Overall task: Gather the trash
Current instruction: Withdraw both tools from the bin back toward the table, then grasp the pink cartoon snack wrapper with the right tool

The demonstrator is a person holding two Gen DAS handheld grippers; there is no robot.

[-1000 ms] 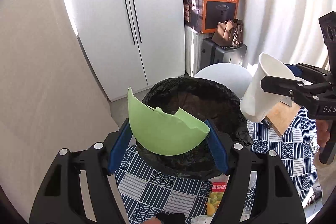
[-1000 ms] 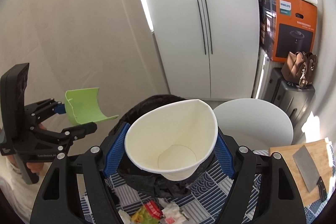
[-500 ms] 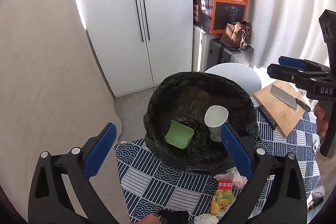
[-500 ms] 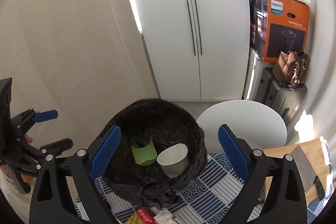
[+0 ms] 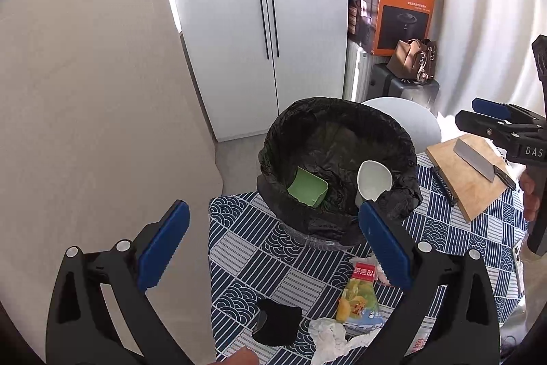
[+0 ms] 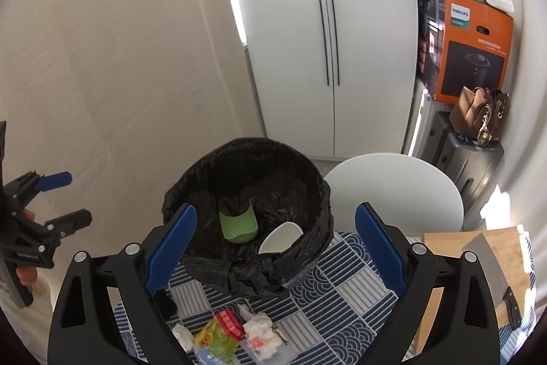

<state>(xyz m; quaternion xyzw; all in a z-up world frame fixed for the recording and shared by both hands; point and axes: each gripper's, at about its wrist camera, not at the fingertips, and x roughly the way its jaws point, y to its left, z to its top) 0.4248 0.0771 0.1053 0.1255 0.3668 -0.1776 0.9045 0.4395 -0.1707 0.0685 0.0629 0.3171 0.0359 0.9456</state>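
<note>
— Where's the trash now?
— The black-lined bin (image 5: 336,159) on the cloth holds a green cup (image 5: 307,187) on the left and a white cup (image 5: 374,179) on the right.
— The grippers?
— The left gripper (image 5: 270,248) and the right gripper (image 6: 275,248) have just opened; both stand spread and empty.

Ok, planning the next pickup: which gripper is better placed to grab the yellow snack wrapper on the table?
Probably left. The left gripper hangs open with the yellow snack wrapper just below its fingers; the right gripper, also open, looks further off.
</note>
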